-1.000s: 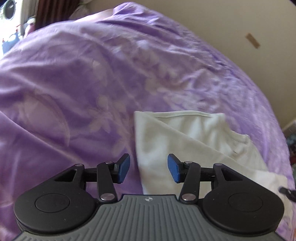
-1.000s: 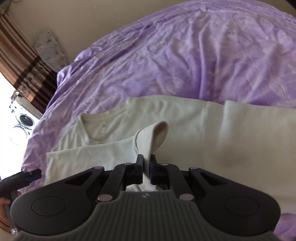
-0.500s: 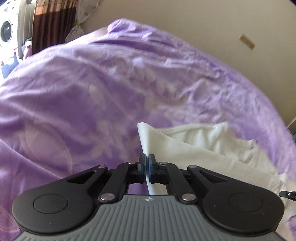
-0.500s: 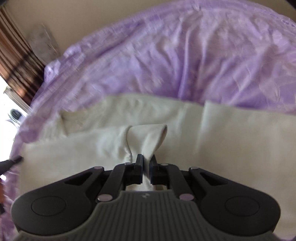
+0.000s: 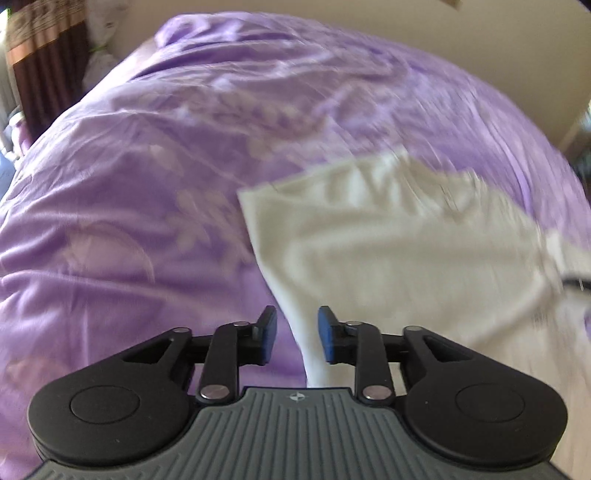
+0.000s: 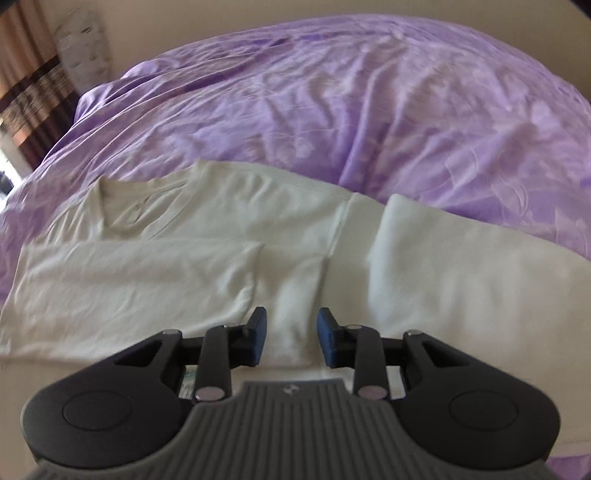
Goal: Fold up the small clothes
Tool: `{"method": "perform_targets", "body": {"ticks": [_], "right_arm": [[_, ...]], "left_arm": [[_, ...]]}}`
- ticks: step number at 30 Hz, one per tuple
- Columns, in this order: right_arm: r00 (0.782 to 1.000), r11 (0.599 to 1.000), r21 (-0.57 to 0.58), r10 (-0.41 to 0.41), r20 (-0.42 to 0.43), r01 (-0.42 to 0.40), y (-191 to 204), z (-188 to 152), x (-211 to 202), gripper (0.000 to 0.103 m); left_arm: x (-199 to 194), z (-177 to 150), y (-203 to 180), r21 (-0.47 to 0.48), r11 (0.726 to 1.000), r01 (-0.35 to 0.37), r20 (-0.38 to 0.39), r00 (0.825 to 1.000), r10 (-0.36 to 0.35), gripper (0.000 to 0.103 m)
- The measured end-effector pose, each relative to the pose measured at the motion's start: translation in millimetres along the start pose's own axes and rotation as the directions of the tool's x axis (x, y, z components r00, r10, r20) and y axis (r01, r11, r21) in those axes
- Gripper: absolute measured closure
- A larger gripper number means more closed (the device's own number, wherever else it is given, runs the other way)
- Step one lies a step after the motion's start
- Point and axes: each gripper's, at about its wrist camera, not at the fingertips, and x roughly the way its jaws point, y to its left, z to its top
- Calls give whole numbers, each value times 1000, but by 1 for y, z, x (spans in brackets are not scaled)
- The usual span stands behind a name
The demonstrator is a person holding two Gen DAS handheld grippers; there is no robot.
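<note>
A cream-white T-shirt (image 6: pixel 229 229) lies on the purple bedspread (image 6: pixel 332 103), its sleeve (image 6: pixel 129 280) folded flat across the body below the collar, and a folded flap at the right. My right gripper (image 6: pixel 290 334) is open and empty just above the shirt's near part. In the left wrist view the same shirt (image 5: pixel 388 251) is motion-blurred, its left edge running down between the jaws. My left gripper (image 5: pixel 295 334) is open, holding nothing, over that edge.
The purple bedspread (image 5: pixel 147 184) fills both views, wrinkled and patterned. A beige wall (image 6: pixel 258 14) runs behind the bed. Brown striped curtains (image 5: pixel 40 55) hang at the far left, with a patterned bag (image 6: pixel 85 40) beside them.
Both grippers were shut on shirt fabric half a second ago and are now open. The sleeve the right gripper held now lies flat on the shirt. The left view has swung.
</note>
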Motion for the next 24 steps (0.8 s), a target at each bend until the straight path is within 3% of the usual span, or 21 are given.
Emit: {"method": "perform_targets", "body": {"ticks": [3,5,7,12,19,24], "right_arm": [[1000,998,-60,-17,10,17,10,-10,-3,76],[1000,998,-62,3,6,-3,10,-15,1,76],[1000,998,-67,-21,-9,21,9,-20,10,76],[999,1000,-23,-21,-42,21,0,-30,21,78],[1000,998,55,-2,15,1,-12,-25,-41,76],[996,992,122,-33,79,24,-42,-26,-111,65]], "left_arm": [[-5,-16,-5,25,1000,2,-40,999,-1,58],[-2,-25,-6,30,1000,-3,-70,998,5,58],[5,-33,-10,72,996,-50,-90,994,56,62],[7,-35,-20,115,987,-111,-91,988,122,65],[-42,-27,-31,80,993,-85,34,996,82,65],[-70,-25,-46,30,998,-50,139,989,45,63]]}}
